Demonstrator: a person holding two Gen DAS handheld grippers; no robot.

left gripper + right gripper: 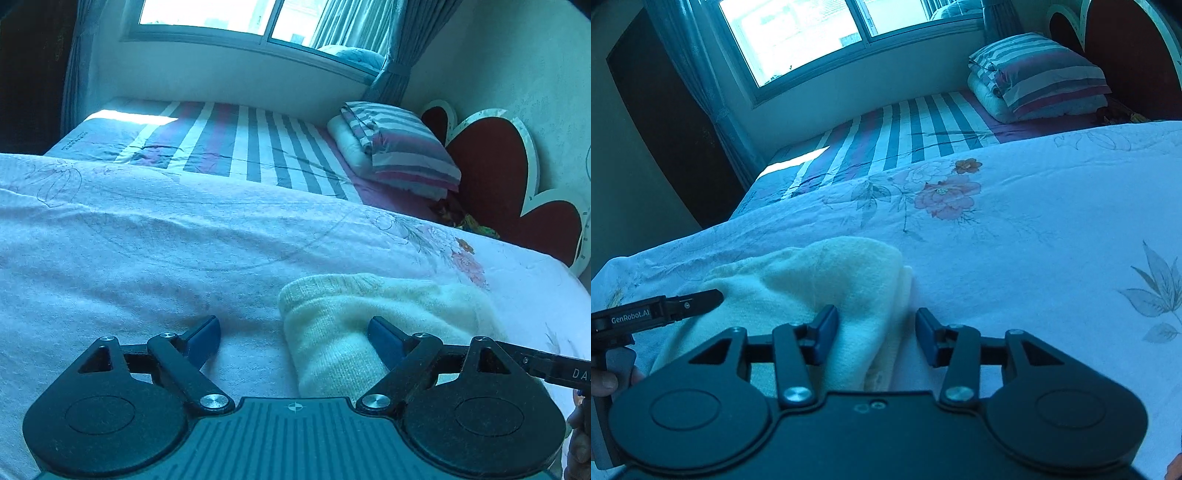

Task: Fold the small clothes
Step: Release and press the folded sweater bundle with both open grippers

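A small pale yellow knitted garment [369, 317] lies folded into a bundle on the pink floral blanket [147, 258]. My left gripper [293, 341] is open, low over the garment's left end, with its right finger [386, 341] on the knit and its left finger on the blanket. In the right wrist view the same garment [812, 284] lies at lower left. My right gripper [877, 336] is open over the garment's right edge, its left finger [825, 332] on the knit. The left gripper's side shows at the far left of that view [665, 308].
The blanket [1034, 240] covers the near part of a bed. Behind it lies a striped sheet [251, 144] with a folded striped quilt [402, 147] by a red flower-shaped headboard [495, 173]. A window and curtains stand at the back.
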